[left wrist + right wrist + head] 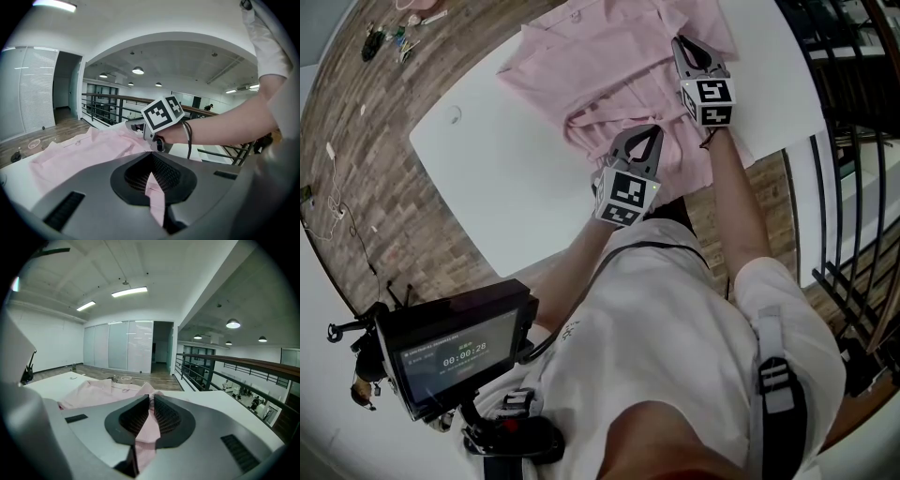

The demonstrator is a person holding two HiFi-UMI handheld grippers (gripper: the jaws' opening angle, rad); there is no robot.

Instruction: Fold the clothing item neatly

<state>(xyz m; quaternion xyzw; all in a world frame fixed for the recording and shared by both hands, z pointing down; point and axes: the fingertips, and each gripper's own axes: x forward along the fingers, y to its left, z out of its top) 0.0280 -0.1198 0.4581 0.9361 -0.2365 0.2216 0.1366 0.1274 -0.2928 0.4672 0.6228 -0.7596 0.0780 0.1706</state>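
At table (502, 173) edge, left hand-held gripper (649, 134) and right hand-held gripper (682, 45) pinch shirt (600, 66)

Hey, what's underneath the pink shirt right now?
The white table shows around the pink shirt, so the shirt lies on it. Whether anything else sits beneath the cloth cannot be seen: the fabric covers that part of the tabletop.

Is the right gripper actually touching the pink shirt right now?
Touching. The right gripper view shows the right gripper with its jaws closed on a fold of the pink shirt, the fabric pinched between the pads.
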